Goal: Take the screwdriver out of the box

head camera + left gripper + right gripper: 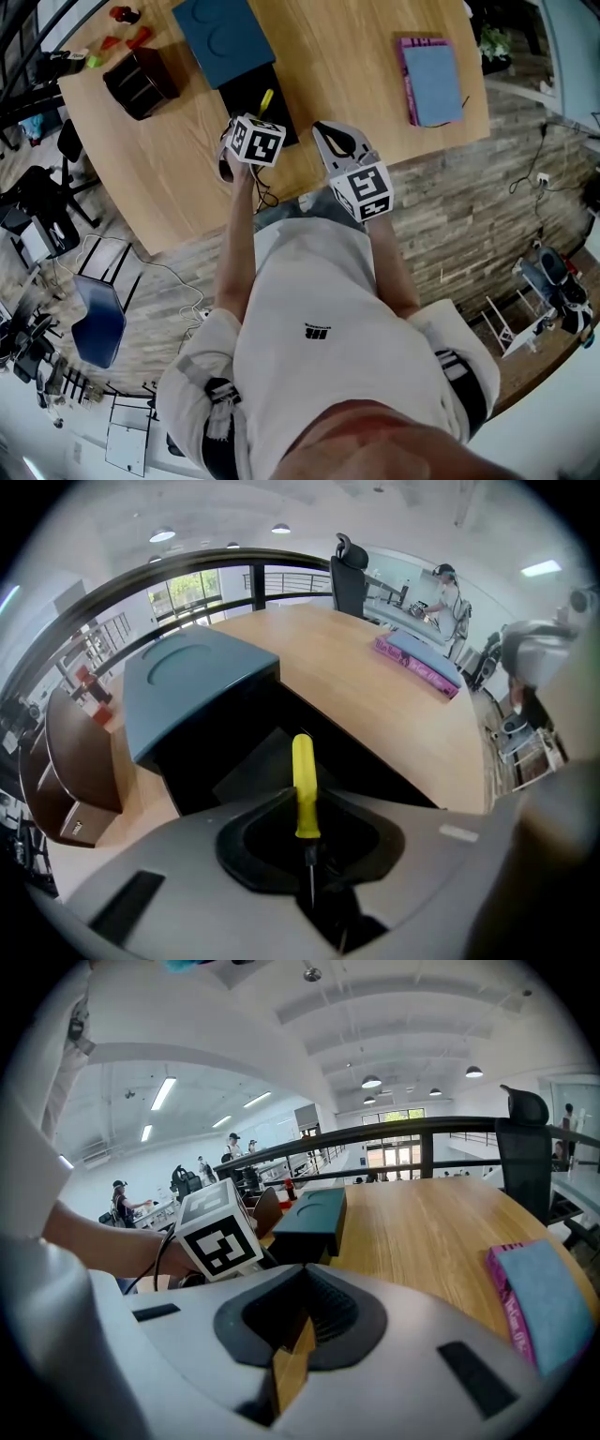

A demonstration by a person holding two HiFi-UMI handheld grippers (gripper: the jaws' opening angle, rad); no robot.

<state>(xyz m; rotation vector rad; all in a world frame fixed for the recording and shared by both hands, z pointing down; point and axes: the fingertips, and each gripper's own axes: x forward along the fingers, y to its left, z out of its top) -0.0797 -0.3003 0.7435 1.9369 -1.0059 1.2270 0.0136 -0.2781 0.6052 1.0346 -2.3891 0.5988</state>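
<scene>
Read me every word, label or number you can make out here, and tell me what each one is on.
No text here can be read outright.
Spine of the pink book: there is print, but it is too blurred to read.
Front of the shirt, the shirt logo: a small black mark, no letters legible.
Faces of the marker cubes: black-and-white square patterns only, no letters or numbers.
</scene>
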